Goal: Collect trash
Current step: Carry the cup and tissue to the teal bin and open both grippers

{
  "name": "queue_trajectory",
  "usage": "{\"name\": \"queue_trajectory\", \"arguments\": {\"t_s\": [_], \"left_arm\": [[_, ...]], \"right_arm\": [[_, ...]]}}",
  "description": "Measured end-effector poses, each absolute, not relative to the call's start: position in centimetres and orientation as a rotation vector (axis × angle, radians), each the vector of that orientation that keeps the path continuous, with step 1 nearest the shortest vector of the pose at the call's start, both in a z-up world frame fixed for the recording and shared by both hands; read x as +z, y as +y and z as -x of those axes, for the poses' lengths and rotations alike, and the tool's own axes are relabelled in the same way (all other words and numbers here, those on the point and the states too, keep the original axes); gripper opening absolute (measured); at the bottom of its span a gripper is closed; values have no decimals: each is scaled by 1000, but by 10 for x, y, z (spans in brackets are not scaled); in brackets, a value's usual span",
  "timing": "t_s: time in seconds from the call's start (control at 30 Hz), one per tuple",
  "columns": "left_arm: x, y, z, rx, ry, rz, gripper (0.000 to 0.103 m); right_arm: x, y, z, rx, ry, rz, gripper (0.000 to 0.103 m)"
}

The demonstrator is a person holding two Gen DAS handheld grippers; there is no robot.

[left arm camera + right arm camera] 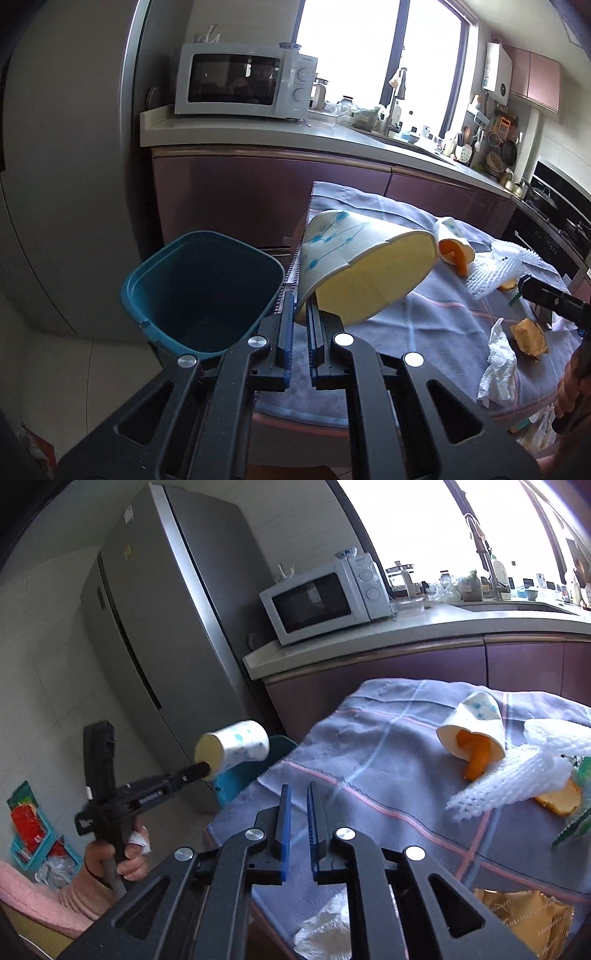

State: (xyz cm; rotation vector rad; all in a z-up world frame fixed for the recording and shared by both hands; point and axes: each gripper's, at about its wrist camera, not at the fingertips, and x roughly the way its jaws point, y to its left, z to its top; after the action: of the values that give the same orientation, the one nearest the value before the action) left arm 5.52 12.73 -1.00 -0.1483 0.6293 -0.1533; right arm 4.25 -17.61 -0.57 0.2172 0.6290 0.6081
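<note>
**Left gripper holds a paper cup beside the bin**

The left gripper [301,306] clenches the rim of a paper cup [354,266], held just at 3 o'clock of the teal bin [147,280]. The right gripper [299,794] hangs released, jaws slightly parted, above the tablecloth [388,738]; at its 2 o'clock lies a second cup [476,716] containing orange peel [476,753].

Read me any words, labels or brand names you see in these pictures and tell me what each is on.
"AOXIANGOUS": partly legible gold print on the gold snack wrapper; the rest is unreadable.
Microwave: small brand mark at top right, blurred.
Left gripper: white label on its body, too blurred.
Fridge: stickers, too small.
Paper cup: pattern only, no text.
</note>
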Motion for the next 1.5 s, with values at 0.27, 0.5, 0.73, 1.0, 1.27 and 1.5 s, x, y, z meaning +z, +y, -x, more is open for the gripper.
{"name": "queue_trajectory", "arguments": {"t_s": [0.27, 0.5, 0.73, 1.0, 1.27, 1.5], "left_arm": [[-35, 144, -67, -111, 673, 163, 7], [-53, 171, -73, -17, 700, 185, 7], [-64, 204, -88, 80, 715, 188, 7], [-81, 221, -117, 132, 750, 196, 7], [-97, 223, -139, 144, 784, 185, 7], [-108, 226, -152, 141, 812, 198, 10]], "right_arm": [[-50, -199, -25, 453, 786, -196, 56], [-65, -183, -40, 528, 864, -195, 14], [-22, -131, -73, 669, 738, -126, 13], [-7, -54, -136, 816, 727, -106, 13], [-25, 19, -185, 845, 813, -30, 13], [-50, 54, -217, 803, 932, -2, 18]]}}
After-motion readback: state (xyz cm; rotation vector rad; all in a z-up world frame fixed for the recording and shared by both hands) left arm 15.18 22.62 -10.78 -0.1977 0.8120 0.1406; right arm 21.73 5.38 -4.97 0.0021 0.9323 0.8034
